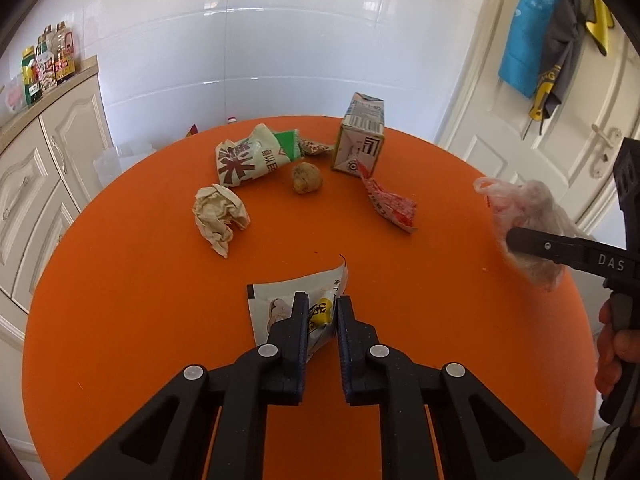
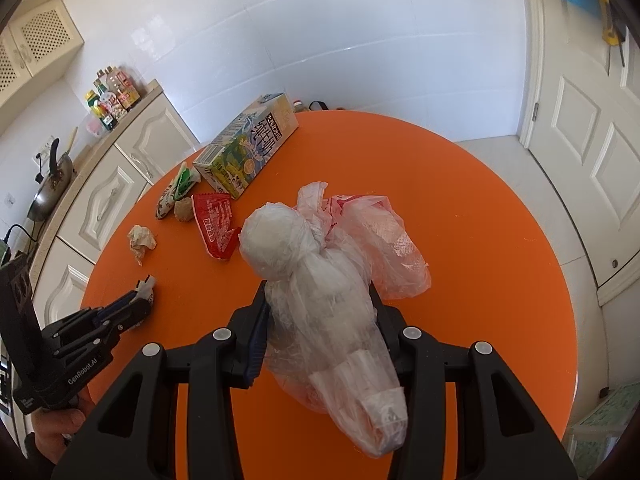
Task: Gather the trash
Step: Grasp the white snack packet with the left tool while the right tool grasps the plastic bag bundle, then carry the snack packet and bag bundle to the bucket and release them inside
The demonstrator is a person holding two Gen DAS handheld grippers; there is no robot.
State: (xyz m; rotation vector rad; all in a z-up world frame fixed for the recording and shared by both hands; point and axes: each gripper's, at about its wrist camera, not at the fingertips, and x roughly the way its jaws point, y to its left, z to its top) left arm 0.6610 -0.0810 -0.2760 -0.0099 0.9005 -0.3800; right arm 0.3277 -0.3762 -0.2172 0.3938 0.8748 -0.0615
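Note:
My left gripper [image 1: 322, 305] is shut on a white snack wrapper [image 1: 280, 306] with a yellow patch, at the near side of the round orange table [image 1: 140, 320]. My right gripper [image 2: 318, 292] is shut on a knotted clear plastic bag [image 2: 320, 280] full of white trash, held over the table; the bag also shows at the right of the left wrist view [image 1: 528, 224]. Loose trash lies beyond: a crumpled paper ball [image 1: 219, 218], a beige snack bag [image 1: 248, 156], a brown lump [image 1: 306, 178], a red wrapper [image 1: 390, 202] and a milk carton [image 1: 360, 138].
White cabinets [image 1: 36, 184] with bottles [image 1: 46, 64] on top stand left of the table. A white door [image 1: 560, 112] with hanging cloths is at the right. A wok [image 2: 50, 188] sits on the counter. A tiled wall is behind.

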